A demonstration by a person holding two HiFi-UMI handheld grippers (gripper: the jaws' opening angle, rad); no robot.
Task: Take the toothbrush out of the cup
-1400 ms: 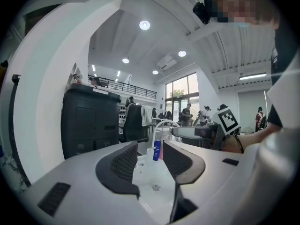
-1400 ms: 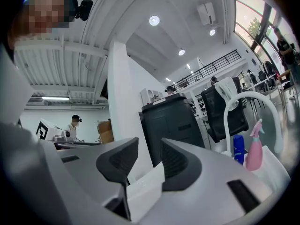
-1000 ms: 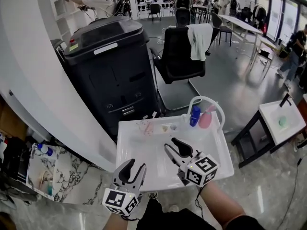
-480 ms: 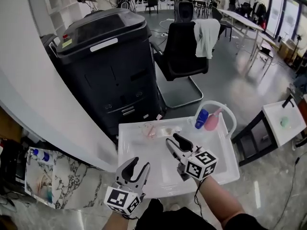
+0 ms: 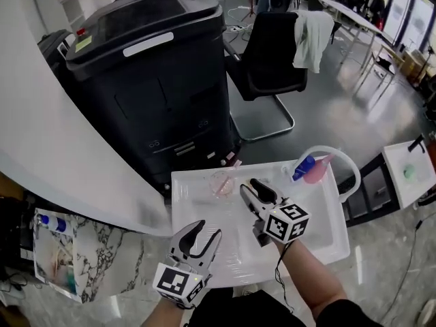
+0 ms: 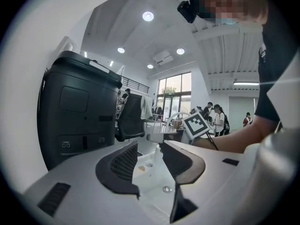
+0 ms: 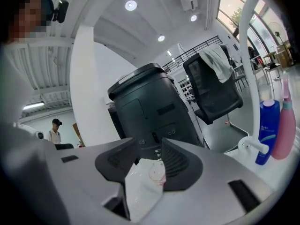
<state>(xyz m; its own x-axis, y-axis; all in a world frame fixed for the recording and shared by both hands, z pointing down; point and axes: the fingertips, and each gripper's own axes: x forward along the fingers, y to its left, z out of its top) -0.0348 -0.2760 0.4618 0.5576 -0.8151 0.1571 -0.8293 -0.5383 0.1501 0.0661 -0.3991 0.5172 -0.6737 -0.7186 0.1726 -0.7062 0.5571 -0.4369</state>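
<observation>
Hovering over the white basin [image 5: 187,203], the R gripper [image 5: 251,186] has its jaws spread, nothing pinched. The clear cup [image 5: 223,182] sits just off its tips, mid-frame, w/ a pinkish thing inside, prob. the toothbrush but too blurry to confirm. The L gripper [image 5: 208,229], lower left of center, is also spread & empty. A blue bottle [image 5: 304,167] & pink bottle [image 5: 317,174] stand at the basin's upper right.

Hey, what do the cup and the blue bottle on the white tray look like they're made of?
The cup looks like clear, pink-tinted plastic, possibly glass: the white tray shows through its wall. The blue bottle looks like opaque glossy plastic: solid colour, pale print on its side, a smooth sheen.
</observation>
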